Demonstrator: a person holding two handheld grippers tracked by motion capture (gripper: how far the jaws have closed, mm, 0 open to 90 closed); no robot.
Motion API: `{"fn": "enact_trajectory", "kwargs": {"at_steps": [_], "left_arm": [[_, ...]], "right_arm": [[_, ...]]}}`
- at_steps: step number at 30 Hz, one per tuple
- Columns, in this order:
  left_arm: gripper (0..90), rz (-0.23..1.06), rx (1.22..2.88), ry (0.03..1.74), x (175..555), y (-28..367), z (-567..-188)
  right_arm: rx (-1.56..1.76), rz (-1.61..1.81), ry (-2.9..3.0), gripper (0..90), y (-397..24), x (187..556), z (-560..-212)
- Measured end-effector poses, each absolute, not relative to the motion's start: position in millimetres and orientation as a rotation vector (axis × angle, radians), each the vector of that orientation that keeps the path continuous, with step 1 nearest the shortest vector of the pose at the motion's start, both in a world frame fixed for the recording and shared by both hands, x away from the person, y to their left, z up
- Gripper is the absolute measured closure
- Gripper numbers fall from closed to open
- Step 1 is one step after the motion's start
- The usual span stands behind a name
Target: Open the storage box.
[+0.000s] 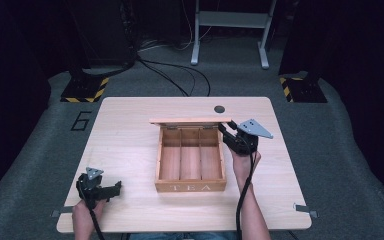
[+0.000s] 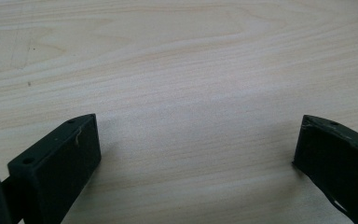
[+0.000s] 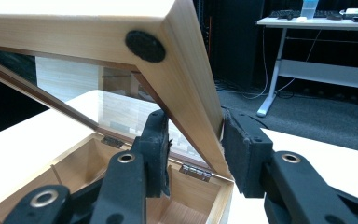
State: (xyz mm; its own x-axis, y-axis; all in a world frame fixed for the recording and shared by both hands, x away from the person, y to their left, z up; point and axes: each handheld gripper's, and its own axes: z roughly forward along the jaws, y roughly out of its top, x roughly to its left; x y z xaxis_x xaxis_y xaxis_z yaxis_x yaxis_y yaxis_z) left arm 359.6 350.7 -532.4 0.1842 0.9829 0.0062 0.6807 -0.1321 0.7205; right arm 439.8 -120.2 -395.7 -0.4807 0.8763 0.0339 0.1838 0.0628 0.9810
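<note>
A wooden tea box is sitting mid-counter, its long axis running from the near edge toward the far edge. It is rectangular, of pale grained wood, with three long compartments lying side by side along that axis and "TEA" lettered on the near wall. Its lid is standing raised at the far end on small metal hinges, a wooden frame around a clear pane, with a round black pad on its corner. The right tongs are gripping the lid's right frame edge between padded black jaws, at the box's far right corner. The left tongs are resting wide, with nothing between them, over bare smooth wood near the counter's near left corner, well apart from the box.
</note>
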Motion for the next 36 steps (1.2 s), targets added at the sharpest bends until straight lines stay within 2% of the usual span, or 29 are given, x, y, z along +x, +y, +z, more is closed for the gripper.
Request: {"fn": "enact_trajectory", "kwargs": {"at_steps": [36], "left_arm": [[0.3, 0.668, 1.885, 1.561, 359.3, 350.6, -532.0]], "right_arm": [[1.073, 1.459, 1.756, 60.8, -121.3, 435.7, -397.4]]}}
